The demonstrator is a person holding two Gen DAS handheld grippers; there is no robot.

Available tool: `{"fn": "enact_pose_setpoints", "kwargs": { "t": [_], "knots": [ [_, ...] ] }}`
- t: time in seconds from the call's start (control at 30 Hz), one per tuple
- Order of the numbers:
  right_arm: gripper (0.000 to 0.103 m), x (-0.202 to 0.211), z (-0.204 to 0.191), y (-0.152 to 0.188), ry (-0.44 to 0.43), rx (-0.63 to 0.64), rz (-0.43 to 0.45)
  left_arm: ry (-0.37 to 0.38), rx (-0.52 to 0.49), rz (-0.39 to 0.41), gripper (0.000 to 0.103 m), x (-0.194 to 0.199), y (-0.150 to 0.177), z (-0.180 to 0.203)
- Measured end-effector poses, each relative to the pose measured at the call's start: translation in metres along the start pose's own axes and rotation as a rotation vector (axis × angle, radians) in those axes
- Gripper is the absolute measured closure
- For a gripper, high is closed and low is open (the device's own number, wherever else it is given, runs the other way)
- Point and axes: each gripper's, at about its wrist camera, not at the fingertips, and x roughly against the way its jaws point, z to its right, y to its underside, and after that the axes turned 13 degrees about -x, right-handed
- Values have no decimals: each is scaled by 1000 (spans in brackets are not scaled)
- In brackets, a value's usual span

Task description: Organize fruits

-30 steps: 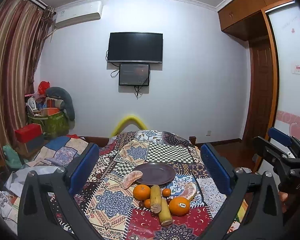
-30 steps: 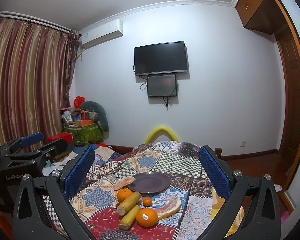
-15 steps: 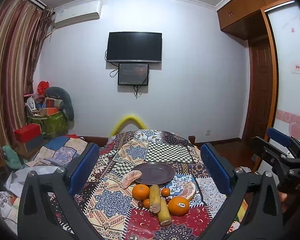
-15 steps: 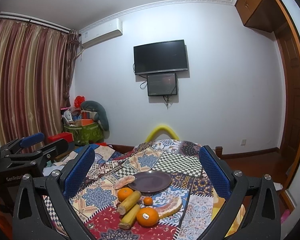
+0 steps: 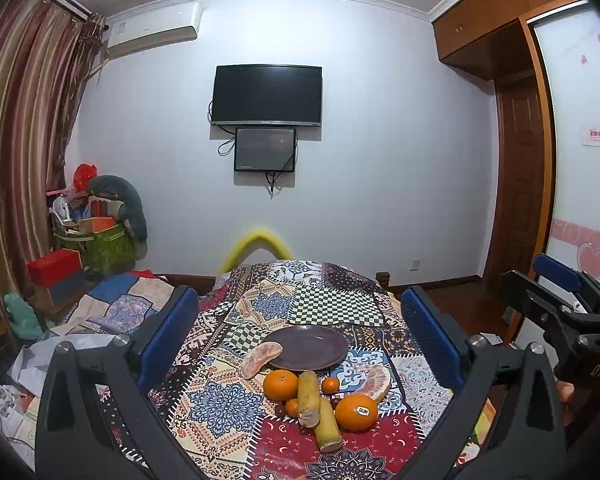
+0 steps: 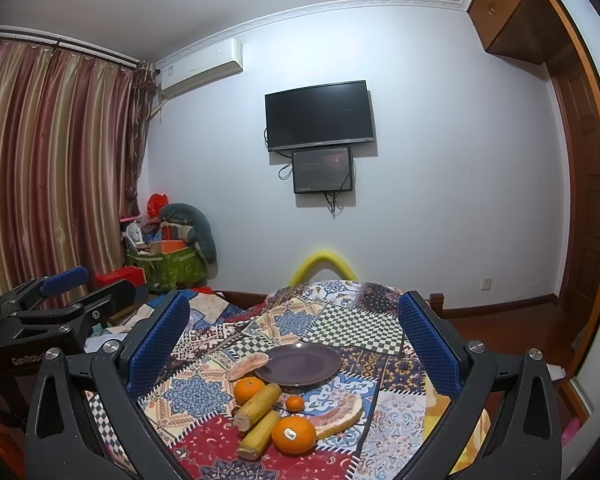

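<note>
A dark purple plate (image 5: 309, 347) (image 6: 303, 365) lies empty on a patchwork-covered table (image 5: 228, 404). In front of it lie a stickered orange (image 5: 356, 412) (image 6: 293, 434), a second orange (image 5: 280, 385) (image 6: 249, 389), small tangerines (image 5: 331, 385) (image 6: 295, 403), two yellow cane pieces (image 5: 309, 398) (image 6: 259, 401), and two pomelo segments (image 5: 260, 358) (image 5: 374, 380) (image 6: 340, 412). My left gripper (image 5: 300, 336) is open and empty, above the table's near side. My right gripper (image 6: 294, 334) is open and empty too; it also shows at the right edge of the left wrist view (image 5: 560, 304).
A yellow curved chair back (image 5: 256, 242) stands behind the table. Cluttered boxes and a green bag (image 5: 100, 240) sit at the back left by the curtains (image 6: 52, 184). A wall TV (image 5: 267, 95) hangs ahead. A wooden door (image 5: 520, 184) is at right.
Both views have shifted very slightly; the fruit and plate sit a touch lower and nearer in the frames. Both grippers stay open and nothing on the table has moved.
</note>
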Motion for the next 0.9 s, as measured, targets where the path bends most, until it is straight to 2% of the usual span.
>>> {"fn": "enact_pose_setpoints", "kwargs": {
  "t": [0.9],
  "knots": [
    [0,-7,4,5,8,-4,-21,18,-4,-18,0,-9,-1,4]
  ]
}}
